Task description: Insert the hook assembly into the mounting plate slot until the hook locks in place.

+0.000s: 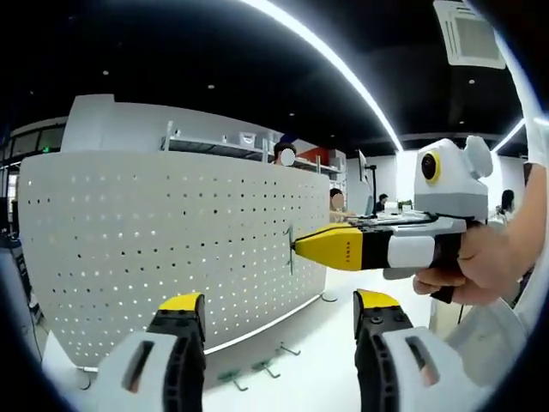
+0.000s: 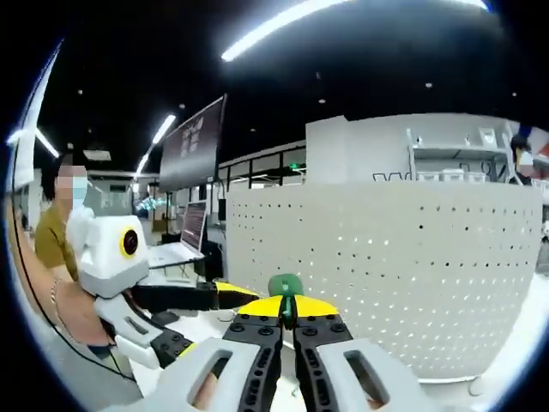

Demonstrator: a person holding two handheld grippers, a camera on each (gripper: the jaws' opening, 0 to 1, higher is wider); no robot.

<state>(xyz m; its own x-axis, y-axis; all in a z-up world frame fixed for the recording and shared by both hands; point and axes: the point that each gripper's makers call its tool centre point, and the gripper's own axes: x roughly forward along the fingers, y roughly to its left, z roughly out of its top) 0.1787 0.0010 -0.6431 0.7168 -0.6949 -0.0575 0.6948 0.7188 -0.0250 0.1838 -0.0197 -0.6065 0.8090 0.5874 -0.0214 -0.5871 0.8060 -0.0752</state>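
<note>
- In the left gripper view we saw our left claw (image 1: 279,322) standing wide open with nothing between its yellow-tipped jaws, held back from the white perforated mounting plate (image 1: 163,249).
- The mounting plate stood upright on the white bench (image 1: 330,339), its face dotted with rows of small holes.
- In that same view the right claw (image 1: 296,246) came in from the right, a hand (image 1: 472,266) gripping its handle, and its yellow tips were pressed together on a thin hook (image 1: 290,249) right at the plate's surface, near the plate's right edge.
- We could not tell whether the hook was seated in a hole or only touching the plate.
- Several spare hooks (image 1: 257,369) lay on the bench just in front of the plate's lower edge.
- In the right gripper view the right claw's jaws were nearly closed, pinching the hook's green part (image 2: 285,287) between the yellow tips, with the plate directly ahead.
- The left claw appeared at the left of that view, low beside the right one, with a person (image 2: 64,232) behind it.
</note>
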